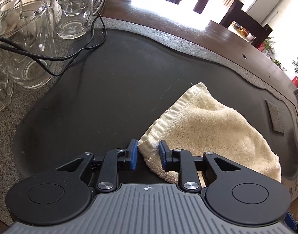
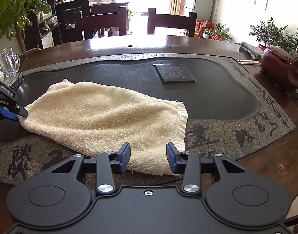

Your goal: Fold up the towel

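Straddling towel [image 1: 207, 120] corners: left gripper [image 1: 148, 154] and right gripper [image 2: 148, 157], both low, level, unclenched.

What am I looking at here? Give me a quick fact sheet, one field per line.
Item: cream towel, rumpled, apparently already folded over
Surface: dark stone tray on a wooden table
Left gripper: open, fingers either side of a towel corner
Right gripper: open, fingers either side of the towel's near edge
Nearby: glass mugs, black cable, brown pig figure
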The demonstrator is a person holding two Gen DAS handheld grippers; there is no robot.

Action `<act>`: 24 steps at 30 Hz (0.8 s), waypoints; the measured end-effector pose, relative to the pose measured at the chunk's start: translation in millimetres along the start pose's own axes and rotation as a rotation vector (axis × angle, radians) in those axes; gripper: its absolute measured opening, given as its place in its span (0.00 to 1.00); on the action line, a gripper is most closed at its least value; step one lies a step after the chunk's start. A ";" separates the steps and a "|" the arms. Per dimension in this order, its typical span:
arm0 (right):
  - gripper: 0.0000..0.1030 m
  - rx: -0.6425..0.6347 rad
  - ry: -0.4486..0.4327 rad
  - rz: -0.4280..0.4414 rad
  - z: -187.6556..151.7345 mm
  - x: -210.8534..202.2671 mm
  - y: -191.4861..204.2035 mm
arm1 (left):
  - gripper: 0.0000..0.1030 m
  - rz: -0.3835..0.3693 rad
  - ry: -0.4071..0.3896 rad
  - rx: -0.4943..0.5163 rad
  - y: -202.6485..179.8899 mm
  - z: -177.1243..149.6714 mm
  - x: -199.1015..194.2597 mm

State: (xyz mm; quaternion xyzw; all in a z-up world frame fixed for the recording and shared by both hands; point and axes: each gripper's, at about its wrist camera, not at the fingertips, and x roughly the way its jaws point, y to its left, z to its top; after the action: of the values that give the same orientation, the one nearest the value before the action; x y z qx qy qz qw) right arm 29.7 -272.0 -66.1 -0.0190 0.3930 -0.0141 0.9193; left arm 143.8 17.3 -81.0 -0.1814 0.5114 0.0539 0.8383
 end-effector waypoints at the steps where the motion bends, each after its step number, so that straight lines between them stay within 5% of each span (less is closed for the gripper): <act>1: 0.42 -0.003 0.000 0.001 0.1 0.0 0.6 | 0.16 0.001 -0.001 0.000 -0.1 0.0 -0.1; 24: 0.42 0.016 0.046 -0.010 -13.8 7.4 -8.4 | 0.09 -0.039 -0.064 0.019 -8.9 7.4 -20.1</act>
State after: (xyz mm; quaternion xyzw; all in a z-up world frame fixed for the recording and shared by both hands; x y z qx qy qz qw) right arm 24.7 -281.0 -80.6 -0.0135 0.4138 -0.0224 0.9100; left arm 142.9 13.6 -58.2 -0.1815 0.4812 0.0382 0.8568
